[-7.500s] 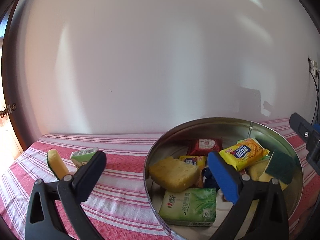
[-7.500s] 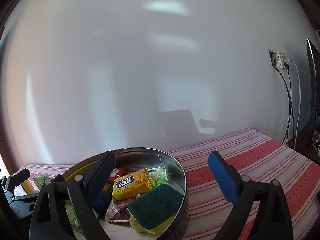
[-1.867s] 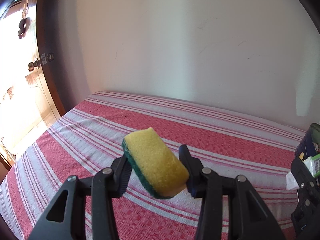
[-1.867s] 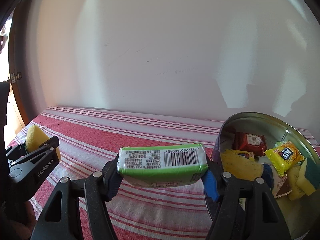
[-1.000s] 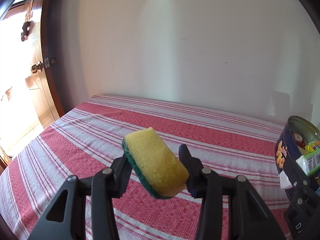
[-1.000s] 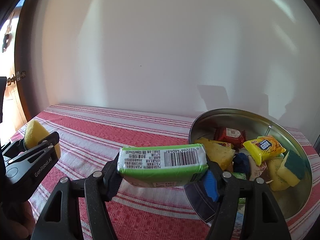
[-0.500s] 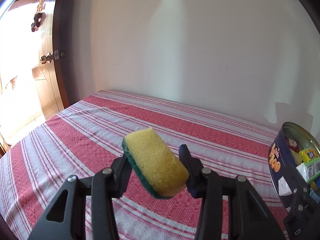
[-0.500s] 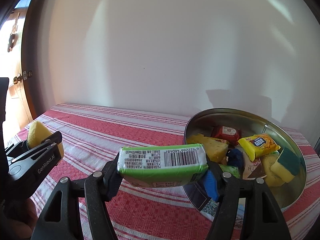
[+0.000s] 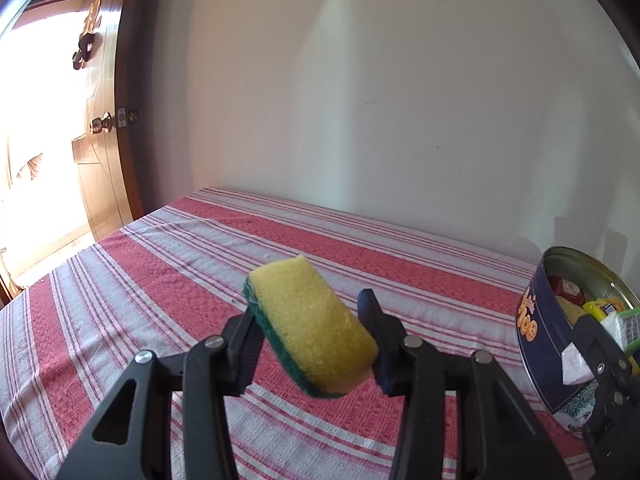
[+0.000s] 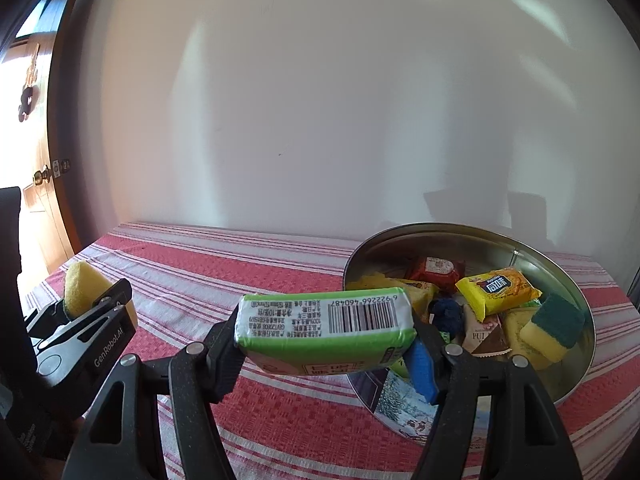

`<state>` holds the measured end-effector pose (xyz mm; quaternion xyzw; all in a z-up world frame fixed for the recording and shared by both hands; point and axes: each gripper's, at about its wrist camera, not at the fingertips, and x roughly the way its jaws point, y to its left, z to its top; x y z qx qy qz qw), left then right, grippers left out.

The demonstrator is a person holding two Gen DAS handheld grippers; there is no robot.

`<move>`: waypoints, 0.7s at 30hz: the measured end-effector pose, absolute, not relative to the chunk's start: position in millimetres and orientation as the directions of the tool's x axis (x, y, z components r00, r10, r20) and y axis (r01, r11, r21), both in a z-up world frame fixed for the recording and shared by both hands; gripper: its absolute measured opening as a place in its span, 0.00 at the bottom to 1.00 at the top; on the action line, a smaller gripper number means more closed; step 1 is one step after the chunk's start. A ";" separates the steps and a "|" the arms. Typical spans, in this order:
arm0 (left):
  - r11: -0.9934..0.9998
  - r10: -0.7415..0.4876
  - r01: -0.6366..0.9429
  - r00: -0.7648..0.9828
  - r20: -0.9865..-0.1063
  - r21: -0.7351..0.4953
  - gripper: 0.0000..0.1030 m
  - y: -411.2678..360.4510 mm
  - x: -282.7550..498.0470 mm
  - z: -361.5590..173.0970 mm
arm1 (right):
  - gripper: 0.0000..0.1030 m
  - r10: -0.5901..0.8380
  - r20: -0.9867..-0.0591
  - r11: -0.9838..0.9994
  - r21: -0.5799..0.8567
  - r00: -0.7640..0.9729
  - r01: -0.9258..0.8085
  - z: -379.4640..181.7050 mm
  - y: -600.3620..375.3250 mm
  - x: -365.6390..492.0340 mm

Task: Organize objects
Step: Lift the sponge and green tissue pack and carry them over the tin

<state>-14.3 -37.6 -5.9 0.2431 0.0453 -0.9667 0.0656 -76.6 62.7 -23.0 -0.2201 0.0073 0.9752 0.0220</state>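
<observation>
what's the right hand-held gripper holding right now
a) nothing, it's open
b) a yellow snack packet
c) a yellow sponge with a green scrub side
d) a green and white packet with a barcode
d: in the right wrist view the right hand-held gripper is shut on the green and white packet with a barcode, held off the striped cloth beside the round tin; the yellow sponge is in the left hand-held gripper.

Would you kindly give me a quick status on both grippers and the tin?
Left gripper shut on sponge. Right gripper shut on green pack. Tin open, part full, nothing blocking.
</observation>
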 end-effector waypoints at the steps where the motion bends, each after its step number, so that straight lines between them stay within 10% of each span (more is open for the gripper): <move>1: -0.988 -0.100 0.145 -0.874 -0.475 -0.060 0.44 -36.4 -12.5 -5.7 | 0.68 0.039 -0.428 -0.999 0.008 -0.903 -0.047 -22.4 64.3 -75.5; 21: -0.995 -0.038 0.071 -0.909 -0.414 -0.063 0.44 6.4 7.3 10.8 | 0.68 0.055 -0.388 -0.996 0.047 -0.920 -0.079 -8.7 108.5 -54.7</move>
